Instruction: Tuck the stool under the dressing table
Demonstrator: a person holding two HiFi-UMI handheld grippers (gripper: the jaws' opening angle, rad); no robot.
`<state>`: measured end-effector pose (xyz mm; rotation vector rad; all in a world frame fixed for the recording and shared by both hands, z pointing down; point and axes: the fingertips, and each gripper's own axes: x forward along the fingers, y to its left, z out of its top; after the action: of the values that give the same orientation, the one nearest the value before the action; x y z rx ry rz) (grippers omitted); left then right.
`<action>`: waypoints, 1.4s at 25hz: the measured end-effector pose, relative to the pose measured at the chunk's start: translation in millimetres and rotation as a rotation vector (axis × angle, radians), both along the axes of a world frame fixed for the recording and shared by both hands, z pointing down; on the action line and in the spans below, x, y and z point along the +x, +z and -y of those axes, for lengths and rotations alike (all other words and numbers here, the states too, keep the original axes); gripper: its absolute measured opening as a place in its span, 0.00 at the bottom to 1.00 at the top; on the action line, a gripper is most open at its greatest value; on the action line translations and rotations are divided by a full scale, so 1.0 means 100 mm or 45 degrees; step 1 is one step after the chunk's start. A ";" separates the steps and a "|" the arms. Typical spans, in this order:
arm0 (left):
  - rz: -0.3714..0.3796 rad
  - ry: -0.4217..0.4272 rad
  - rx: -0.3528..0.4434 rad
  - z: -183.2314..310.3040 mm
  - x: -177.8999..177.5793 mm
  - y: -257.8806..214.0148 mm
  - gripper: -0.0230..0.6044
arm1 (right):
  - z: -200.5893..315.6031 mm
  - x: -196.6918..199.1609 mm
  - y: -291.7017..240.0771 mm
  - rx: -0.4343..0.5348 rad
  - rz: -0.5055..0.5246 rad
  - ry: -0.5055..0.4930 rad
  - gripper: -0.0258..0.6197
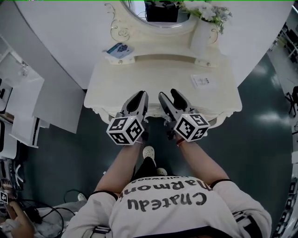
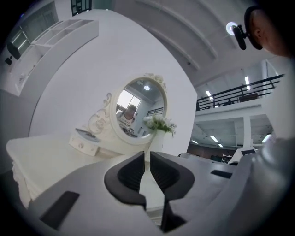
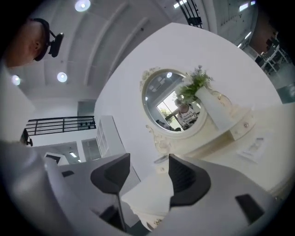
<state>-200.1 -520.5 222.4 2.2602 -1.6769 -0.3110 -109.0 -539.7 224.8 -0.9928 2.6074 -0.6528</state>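
The cream dressing table (image 1: 153,79) with its oval mirror (image 1: 135,11) stands straight ahead of me. No stool shows in any view. Both grippers hover side by side over the table's front edge, pointing level at the mirror. My left gripper (image 1: 138,95) has its jaws together, only a thin slit between the pads, with nothing in them; the left gripper view shows the same left gripper (image 2: 147,154). My right gripper (image 1: 170,94) is open and empty, and in the right gripper view its spread jaws (image 3: 148,161) frame the table corner (image 3: 152,193).
On the table stand a white vase of flowers (image 1: 201,35), a small drawer box with a blue card (image 1: 119,51) and a paper card (image 1: 201,81). White shelving (image 1: 28,107) is at the left. Cables (image 1: 46,214) lie on the dark floor. My white shoe (image 1: 148,151) is below the grippers.
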 end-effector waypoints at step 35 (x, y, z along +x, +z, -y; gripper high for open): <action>0.262 0.349 0.130 -0.96 0.36 -1.24 0.10 | -0.68 0.54 -1.24 0.222 -0.343 -0.041 0.17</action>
<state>-163.9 -424.7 98.9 2.6375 -1.4432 -0.1048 -55.3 -471.3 100.5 -1.0489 2.8570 -0.3083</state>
